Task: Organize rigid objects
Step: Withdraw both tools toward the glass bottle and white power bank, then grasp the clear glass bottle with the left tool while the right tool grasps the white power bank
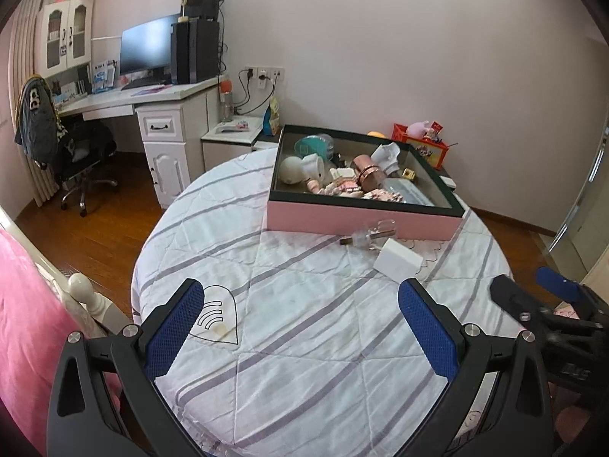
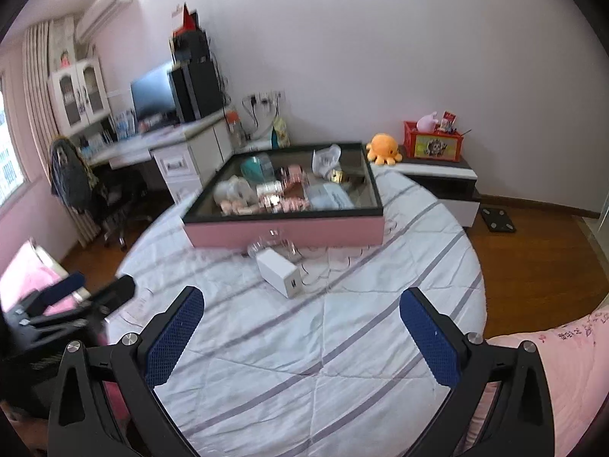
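No lettering, label, brand or number is sharp enough to read.

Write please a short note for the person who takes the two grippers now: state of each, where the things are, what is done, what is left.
Left hand-held gripper: open, empty, over the striped bedcover.
Right hand-held gripper: open, empty, over the same bedcover.
Pink box: on the far part of the bed, already holding many small things.
Still outside, in front of the box: white charger and a clear plastic piece just behind it.
Left to do, likely: put these two into the box. The charger is nearest.
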The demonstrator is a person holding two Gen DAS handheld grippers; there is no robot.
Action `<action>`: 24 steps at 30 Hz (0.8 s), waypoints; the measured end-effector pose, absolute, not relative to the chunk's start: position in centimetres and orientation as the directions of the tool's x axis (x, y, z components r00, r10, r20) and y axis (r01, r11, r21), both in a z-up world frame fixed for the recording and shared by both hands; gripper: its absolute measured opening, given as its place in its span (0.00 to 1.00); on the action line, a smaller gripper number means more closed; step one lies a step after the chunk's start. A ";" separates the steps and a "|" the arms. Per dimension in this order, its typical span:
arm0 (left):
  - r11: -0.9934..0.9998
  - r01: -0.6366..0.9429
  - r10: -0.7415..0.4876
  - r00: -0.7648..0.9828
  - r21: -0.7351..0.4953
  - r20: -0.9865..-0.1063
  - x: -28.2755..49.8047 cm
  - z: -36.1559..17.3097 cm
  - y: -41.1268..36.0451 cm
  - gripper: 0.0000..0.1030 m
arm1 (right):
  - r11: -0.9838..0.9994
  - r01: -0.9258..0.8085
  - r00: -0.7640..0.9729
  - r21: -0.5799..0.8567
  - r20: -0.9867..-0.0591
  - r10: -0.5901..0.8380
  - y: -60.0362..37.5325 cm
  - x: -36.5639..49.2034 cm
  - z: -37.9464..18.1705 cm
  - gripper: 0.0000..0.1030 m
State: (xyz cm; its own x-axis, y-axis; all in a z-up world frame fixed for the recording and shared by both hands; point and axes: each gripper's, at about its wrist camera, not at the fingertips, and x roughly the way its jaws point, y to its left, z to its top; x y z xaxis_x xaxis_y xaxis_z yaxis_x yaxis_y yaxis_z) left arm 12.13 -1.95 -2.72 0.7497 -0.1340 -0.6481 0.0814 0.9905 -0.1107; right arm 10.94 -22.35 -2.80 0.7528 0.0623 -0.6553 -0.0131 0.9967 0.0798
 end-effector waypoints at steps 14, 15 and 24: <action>0.994 0.064 -0.107 0.683 -0.087 -0.722 18.0 -7.6 -2.1 1.00 | 0.996 -0.073 0.631 0.052 -0.771 0.087 -20.9 19.7 -9.4 1.00; 0.994 0.062 -0.105 0.680 -0.086 -0.725 18.3 -7.8 -2.1 1.00 | 0.996 -0.079 0.623 0.052 -0.777 0.089 -20.8 20.2 -9.8 1.00; 0.995 0.052 -0.096 0.653 -0.082 -0.751 20.6 -9.6 -2.5 1.00 | 0.985 -0.165 0.586 0.055 -0.798 0.143 -19.6 22.3 -11.9 0.54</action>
